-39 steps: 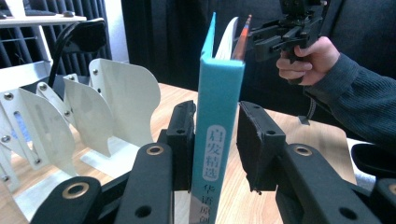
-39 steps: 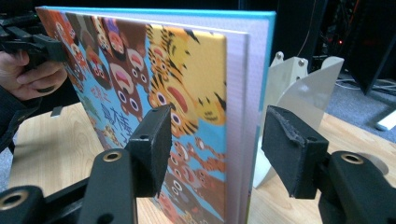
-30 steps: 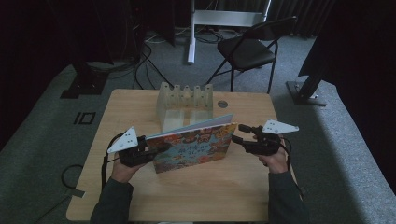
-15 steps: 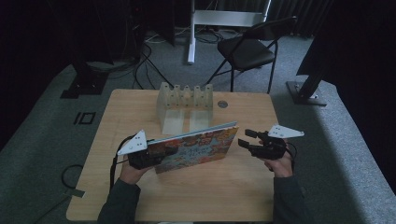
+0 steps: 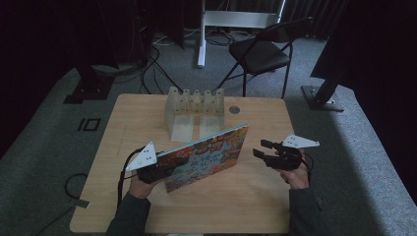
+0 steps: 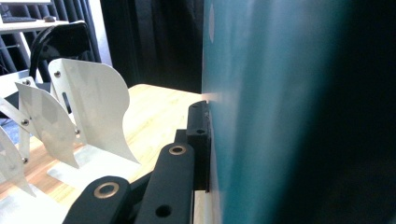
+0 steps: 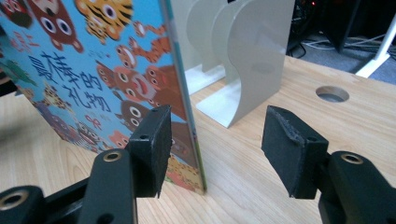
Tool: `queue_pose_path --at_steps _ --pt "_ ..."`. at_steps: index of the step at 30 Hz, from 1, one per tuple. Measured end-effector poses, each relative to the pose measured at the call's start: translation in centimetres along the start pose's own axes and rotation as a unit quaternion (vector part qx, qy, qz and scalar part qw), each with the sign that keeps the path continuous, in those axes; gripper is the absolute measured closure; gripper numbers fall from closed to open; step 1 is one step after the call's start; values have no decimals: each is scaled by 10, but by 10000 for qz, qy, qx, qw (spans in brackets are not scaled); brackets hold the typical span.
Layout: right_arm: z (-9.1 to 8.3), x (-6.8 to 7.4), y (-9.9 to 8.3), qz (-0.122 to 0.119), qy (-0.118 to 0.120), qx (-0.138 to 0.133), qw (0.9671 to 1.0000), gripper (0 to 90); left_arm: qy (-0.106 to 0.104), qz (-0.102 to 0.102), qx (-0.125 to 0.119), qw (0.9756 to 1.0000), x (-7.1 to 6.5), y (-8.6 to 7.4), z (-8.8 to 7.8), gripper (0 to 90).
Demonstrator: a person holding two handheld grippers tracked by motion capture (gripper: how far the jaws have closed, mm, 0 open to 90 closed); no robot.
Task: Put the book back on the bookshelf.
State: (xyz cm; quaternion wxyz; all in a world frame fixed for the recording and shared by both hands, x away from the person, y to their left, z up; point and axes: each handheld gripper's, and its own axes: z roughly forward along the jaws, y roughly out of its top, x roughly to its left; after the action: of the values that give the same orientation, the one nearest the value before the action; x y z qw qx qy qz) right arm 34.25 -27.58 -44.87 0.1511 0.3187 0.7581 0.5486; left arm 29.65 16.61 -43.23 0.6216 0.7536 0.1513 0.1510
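colourful book (image 5: 206, 157) upright on tabletop (image 5: 147, 118), clamped by left hand-held gripper (image 5: 172, 164); right hand-held gripper (image 5: 260, 149) released, beside it; next slot into rack (image 5: 194, 105).

A: Where is free room on the counter (image 5: 128, 123)?

B: On the near part and both sides. The standing book (image 5: 206, 156) and the white rack (image 5: 194, 110) behind it block the middle.

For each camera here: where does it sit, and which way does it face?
High view: overhead, facing forward and down on the wooden table; both forearms, left gripper, right gripper.
Left gripper view: along its jaws, clamped on the colourful picture book.
Right gripper view: between open jaws, toward that book's edge.
All share the white bookend rack.
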Motion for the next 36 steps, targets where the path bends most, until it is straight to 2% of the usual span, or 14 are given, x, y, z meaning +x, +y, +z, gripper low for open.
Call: queue_pose_path --at_steps 5,11,15,23,36 --pt "1 -2 -8 38 -80 126 9999 423 -9 -32 -62 10000 0 -2 0 796" --pt "-1 -6 -17 132 -133 226 9996 423 -151 -238 -325 9991 2 -8 2 779" --pt "-1 -8 -21 154 -166 288 9993 423 -157 -329 -437 9984 3 -11 3 771" --pt "0 -10 -26 177 -211 360 9990 421 -135 -280 -433 9986 2 -14 6 697" --pt "4 -14 -37 302 -239 521 9979 411 -47 -280 -302 9991 -3 -21 16 691"
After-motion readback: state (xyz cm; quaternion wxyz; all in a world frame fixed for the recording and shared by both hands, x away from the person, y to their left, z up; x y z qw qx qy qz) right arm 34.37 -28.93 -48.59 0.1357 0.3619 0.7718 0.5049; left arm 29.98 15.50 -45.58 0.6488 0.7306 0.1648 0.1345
